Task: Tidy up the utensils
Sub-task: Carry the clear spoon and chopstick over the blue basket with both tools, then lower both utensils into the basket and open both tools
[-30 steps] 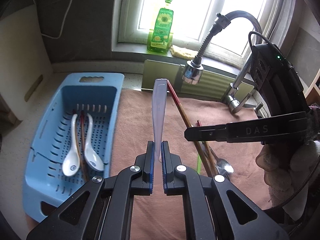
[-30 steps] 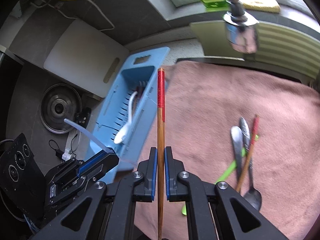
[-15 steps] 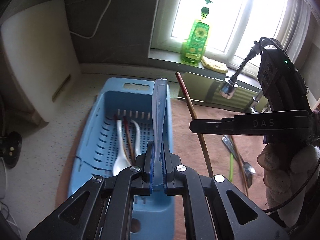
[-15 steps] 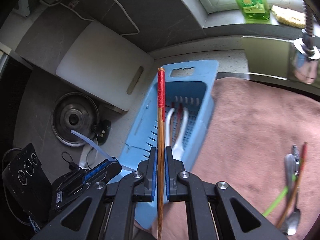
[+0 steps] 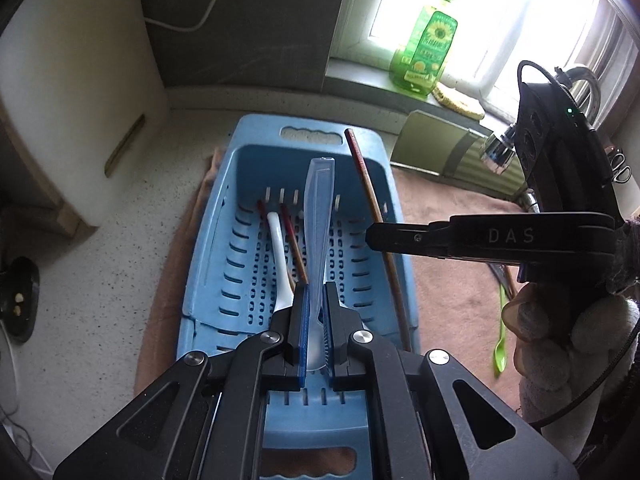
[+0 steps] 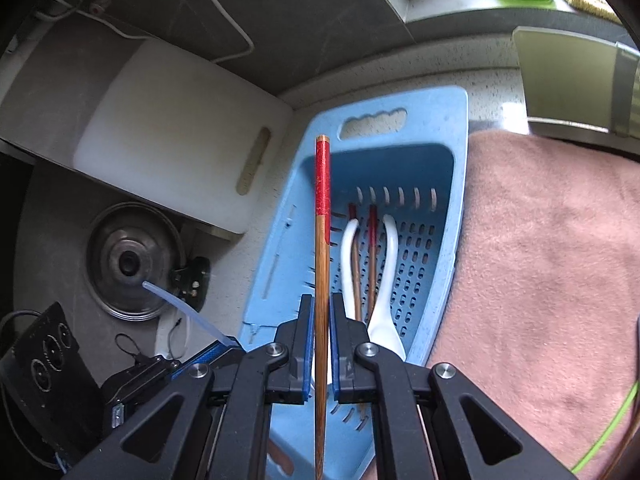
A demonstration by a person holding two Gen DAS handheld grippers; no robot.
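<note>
My left gripper (image 5: 316, 300) is shut on a clear plastic spoon (image 5: 319, 216), handle pointing forward, above the blue slotted basket (image 5: 240, 168). My right gripper (image 6: 321, 312) is shut on a red-tipped wooden chopstick (image 6: 322, 208), held over the basket's (image 6: 444, 108) left side. In the left wrist view the right gripper (image 5: 380, 236) holds that chopstick (image 5: 370, 188) over the basket's right part. In the basket lie two white ceramic spoons (image 6: 386, 280) and two red-tipped chopsticks (image 6: 372, 240).
A brown towel (image 6: 540, 260) covers the counter right of the basket, with a green spoon (image 5: 500, 336) on it. A white cutting board (image 6: 180, 128) leans at the left, a pot lid (image 6: 132, 264) below it. A green soap bottle (image 5: 428, 48) stands on the sill.
Both grippers moved left from over the towel to above the blue basket, each still holding its utensil. The loose utensils on the towel have slid out to the right edge of view.
</note>
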